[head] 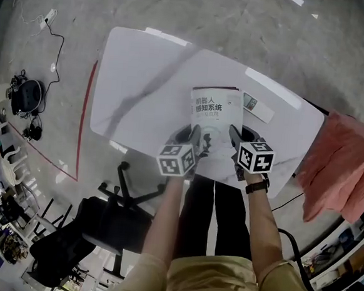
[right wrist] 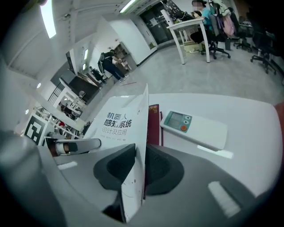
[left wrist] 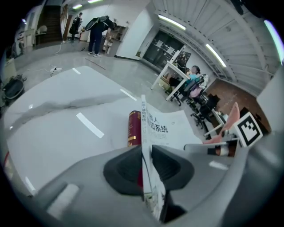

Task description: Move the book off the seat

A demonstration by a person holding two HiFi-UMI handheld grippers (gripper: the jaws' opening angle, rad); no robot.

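You've got the white-covered book with a dark printed title (head: 214,119) pinched at both near corners. The left gripper (head: 195,141) has its jaws almost together on the thin left edge, and the right gripper (head: 234,139) is clamped just as narrowly on the right edge. A two-sided hold like that keeps a floppy cover from sagging or twisting, which I'd say is why you've taken it that way.

The book sits over the near right part of the white marble-pattern table (head: 142,88), well clear of the black office chair (head: 94,229) at near left. Whether its underside touches the top, I can't tell.

Mind the white remote-like device with a teal screen (head: 258,106) just beside the far right corner. The table's near edge lies right under your grippers. There's plenty of bare top to the left and far side.
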